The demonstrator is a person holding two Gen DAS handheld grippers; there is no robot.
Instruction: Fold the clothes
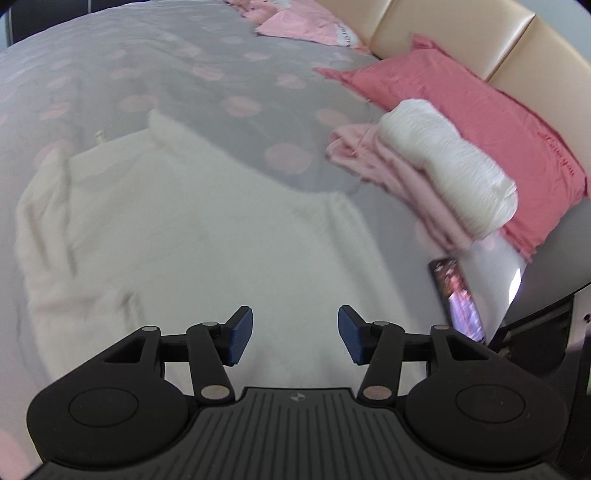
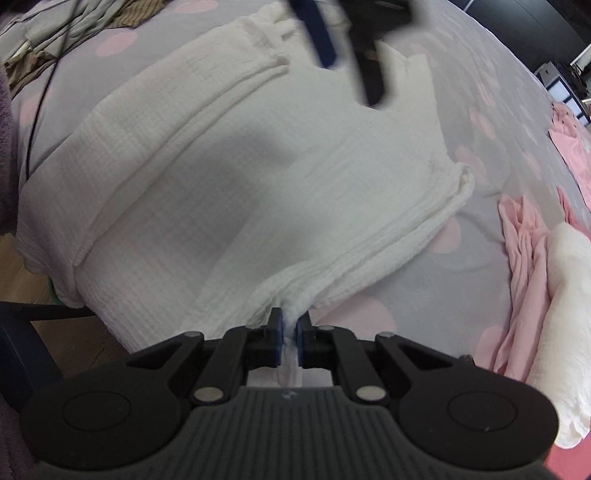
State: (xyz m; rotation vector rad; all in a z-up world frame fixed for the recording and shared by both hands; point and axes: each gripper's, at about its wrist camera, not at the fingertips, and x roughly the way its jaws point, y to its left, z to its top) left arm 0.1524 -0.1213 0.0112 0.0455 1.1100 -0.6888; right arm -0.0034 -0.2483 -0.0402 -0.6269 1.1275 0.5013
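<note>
1. The white garment (image 2: 229, 192) lay spread flat on the grey bedspread with pink dots (image 1: 207, 77), one side of it reaching the bed's edge.
2. The right gripper (image 2: 290, 338) had its blue pads pressed together on a bunched edge of the white garment, the cloth running up between them.
3. The left gripper (image 1: 295, 334) hung above the white garment with its jaws wide apart and nothing between them; in the right wrist view it showed blurred over the garment's far side (image 2: 347, 44).
4. Beside the white garment, towards the headboard (image 1: 461, 33), sat a folded pink cloth (image 1: 388, 173) with a rolled white cloth (image 1: 447, 162) resting on it.
5. Behind that pile a red pillow (image 1: 480, 122) leaned by the headboard.
6. A phone (image 1: 458, 299) with a lit screen lay just beside the white garment, near the bed's edge.
</note>
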